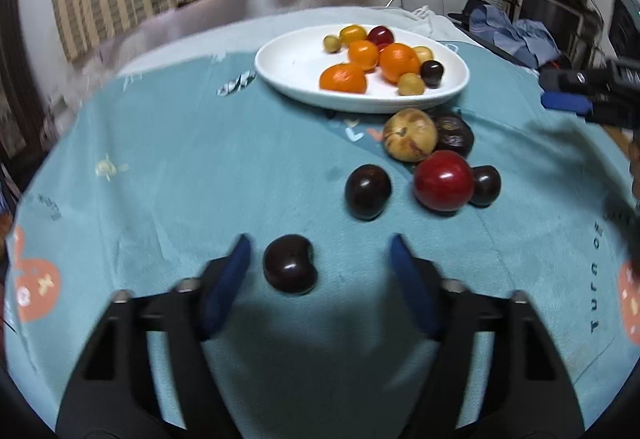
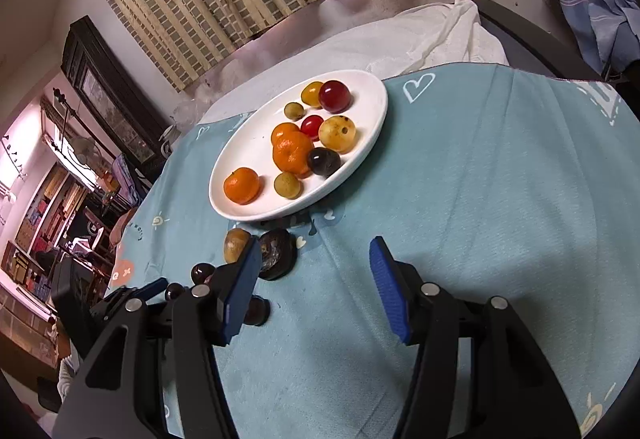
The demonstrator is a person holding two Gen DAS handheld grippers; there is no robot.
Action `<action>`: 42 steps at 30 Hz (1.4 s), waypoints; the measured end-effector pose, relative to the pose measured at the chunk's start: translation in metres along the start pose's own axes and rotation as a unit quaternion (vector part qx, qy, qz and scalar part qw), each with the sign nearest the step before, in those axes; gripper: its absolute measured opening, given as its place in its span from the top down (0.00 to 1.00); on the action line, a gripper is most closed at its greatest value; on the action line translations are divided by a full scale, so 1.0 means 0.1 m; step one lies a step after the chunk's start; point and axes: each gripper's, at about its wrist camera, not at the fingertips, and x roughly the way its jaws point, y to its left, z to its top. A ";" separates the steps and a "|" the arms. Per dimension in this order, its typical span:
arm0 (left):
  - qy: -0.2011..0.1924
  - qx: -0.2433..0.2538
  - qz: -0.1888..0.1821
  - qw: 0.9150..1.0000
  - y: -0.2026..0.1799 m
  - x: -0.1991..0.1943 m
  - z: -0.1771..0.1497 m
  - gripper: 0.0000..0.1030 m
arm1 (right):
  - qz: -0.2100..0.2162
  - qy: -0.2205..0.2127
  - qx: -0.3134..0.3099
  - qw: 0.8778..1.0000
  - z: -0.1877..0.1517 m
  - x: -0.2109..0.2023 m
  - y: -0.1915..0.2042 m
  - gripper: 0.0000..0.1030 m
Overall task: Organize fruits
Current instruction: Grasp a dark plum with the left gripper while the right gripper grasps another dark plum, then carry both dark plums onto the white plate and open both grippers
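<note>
Dark plum (image 1: 289,264), stem dimple facing up-right, lies between spread left gripper (image 1: 320,263) jaws.

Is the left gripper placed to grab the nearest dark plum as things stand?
Probably yes. The left gripper is open, and the dark plum lies on the cloth between its fingers, nearer the left one, with nothing in the way.

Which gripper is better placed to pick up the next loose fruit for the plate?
Left. The left gripper is open with a dark plum already between its fingers on the cloth. The right gripper is open over bare cloth, nothing between its fingers.
</note>
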 end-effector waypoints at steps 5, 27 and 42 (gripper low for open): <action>0.016 -0.020 -0.010 1.000 0.07 0.06 -0.01 0.50 | -0.001 0.007 -0.011 1.000 -0.03 0.04 0.06 0.45; -0.003 -0.017 0.006 1.000 0.04 0.01 0.03 0.73 | -0.048 0.070 -0.250 0.964 -0.60 0.64 0.99 0.55; -0.033 -0.012 0.049 0.998 -0.03 -0.07 0.07 0.73 | -0.060 0.049 -0.243 0.967 -0.56 0.65 0.99 0.71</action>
